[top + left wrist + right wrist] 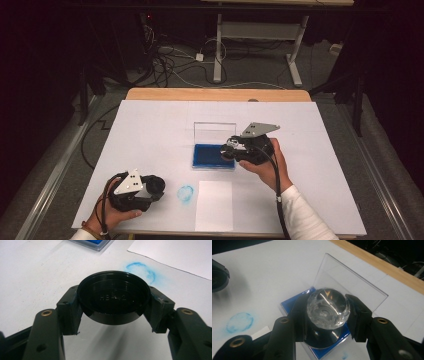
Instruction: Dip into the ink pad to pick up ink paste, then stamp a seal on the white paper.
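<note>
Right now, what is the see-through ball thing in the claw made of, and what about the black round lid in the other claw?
The ball-shaped knob looks like clear glass or hard plastic: you can see through it, and its facets glint. I cannot tell which. The black lid looks like glossy moulded plastic: it shines, and raised letters are stamped inside it.

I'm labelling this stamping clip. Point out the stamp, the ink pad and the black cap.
stamp [328, 308], right gripper view, on its clear knob top.
ink pad [207, 156], high view, on its bare blue surface.
black cap [113, 297], left gripper view, on its hollow inside face.
</note>
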The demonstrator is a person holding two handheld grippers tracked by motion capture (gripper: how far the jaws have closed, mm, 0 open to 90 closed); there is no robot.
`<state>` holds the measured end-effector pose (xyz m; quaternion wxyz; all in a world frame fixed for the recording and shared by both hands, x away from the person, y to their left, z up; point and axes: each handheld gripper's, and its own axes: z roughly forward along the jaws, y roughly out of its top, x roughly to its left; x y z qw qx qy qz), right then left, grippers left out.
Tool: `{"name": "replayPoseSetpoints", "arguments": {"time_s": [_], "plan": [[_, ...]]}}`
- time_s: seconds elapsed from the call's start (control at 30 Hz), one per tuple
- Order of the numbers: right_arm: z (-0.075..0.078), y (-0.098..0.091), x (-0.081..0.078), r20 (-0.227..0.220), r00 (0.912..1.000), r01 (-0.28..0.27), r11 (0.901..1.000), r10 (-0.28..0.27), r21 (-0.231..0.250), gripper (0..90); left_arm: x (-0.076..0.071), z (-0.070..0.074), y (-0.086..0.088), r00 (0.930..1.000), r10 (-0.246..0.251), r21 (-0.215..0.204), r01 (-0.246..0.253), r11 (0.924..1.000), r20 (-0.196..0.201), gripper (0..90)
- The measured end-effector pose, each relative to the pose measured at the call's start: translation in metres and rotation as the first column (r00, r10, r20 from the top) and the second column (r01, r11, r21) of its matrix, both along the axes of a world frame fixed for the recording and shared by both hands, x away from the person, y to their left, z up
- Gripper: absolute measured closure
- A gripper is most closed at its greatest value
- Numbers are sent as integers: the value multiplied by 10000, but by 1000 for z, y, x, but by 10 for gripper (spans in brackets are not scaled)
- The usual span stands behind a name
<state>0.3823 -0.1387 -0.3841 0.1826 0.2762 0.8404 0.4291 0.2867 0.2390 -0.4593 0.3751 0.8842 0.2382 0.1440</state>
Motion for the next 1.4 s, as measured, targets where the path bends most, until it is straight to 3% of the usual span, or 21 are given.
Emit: {"name": "replayPoseSetpoints", "arguments": {"time_s": [0.67,1.1,1.4], "plan": [[13,-1,-12,242,9995,-206,9996,201,178,571,1,-4,-6,9998,-214,287,215,9994,-35,366],[20,-1,-24,439,9983,-398,9984,381,391,571,3,-4,-11,9994,-315,163,317,9994,-107,366],[25,2,-36,605,9954,-790,9946,750,672,571,8,-4,-30,9976,-663,-14,663,9978,-215,367]]}}
